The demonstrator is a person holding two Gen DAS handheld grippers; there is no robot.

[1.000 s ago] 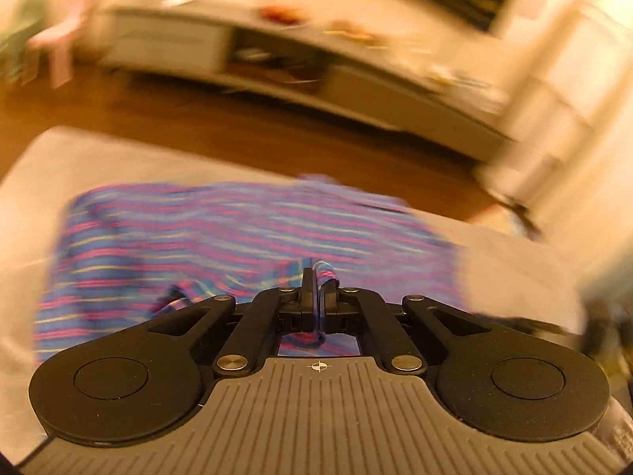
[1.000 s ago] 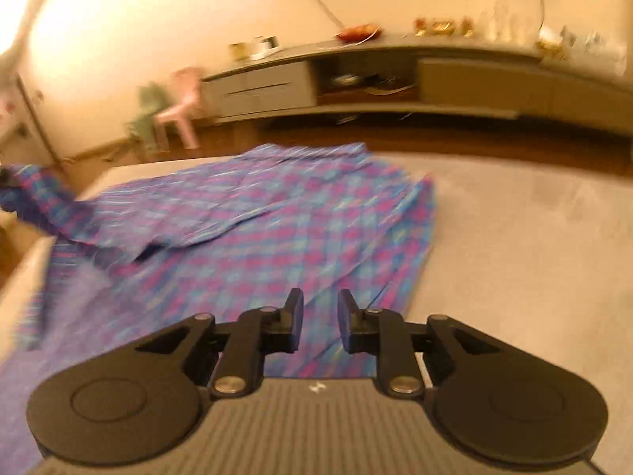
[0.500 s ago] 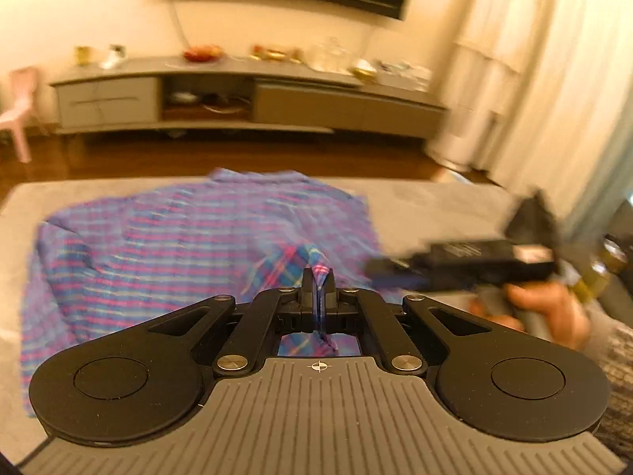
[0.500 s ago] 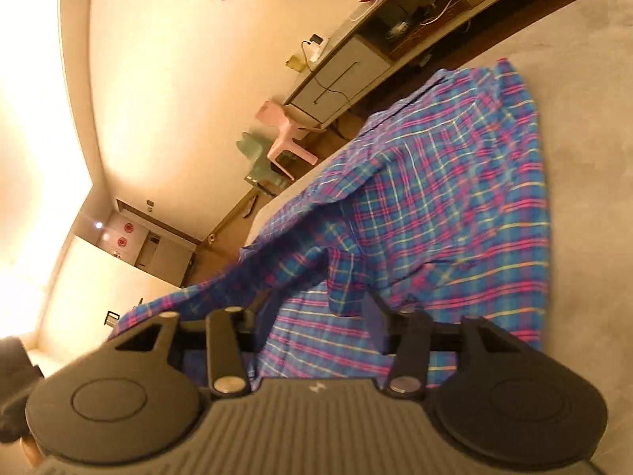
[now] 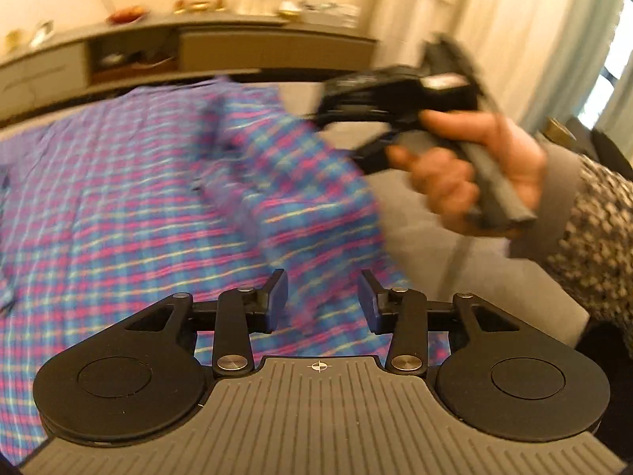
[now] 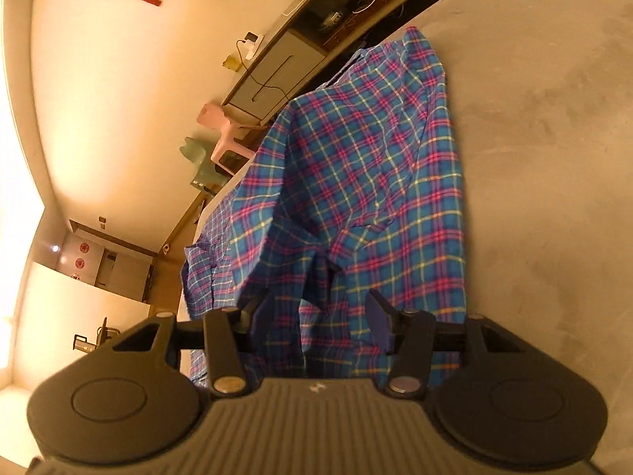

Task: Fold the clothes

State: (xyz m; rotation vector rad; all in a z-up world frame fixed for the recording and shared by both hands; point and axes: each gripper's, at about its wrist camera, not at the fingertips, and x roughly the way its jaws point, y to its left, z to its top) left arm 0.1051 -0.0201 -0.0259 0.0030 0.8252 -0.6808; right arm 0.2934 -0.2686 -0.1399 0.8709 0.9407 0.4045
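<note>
The fingers (image 5: pixel 277 297) of the left gripper (image 5: pixel 322 301) and of the right gripper (image 6: pixel 316 318) stand apart, empty, above the plaid shirt (image 6: pixel 376 182) lying partly folded on the grey surface (image 6: pixel 554 158), so any new grasp should take one clean edge.

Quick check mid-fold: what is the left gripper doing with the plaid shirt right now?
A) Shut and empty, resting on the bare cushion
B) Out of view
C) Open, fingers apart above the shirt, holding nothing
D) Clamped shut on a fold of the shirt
C: in the left wrist view the left gripper has its fingers spread wide over the plaid shirt, with no cloth pinched between them.
</note>
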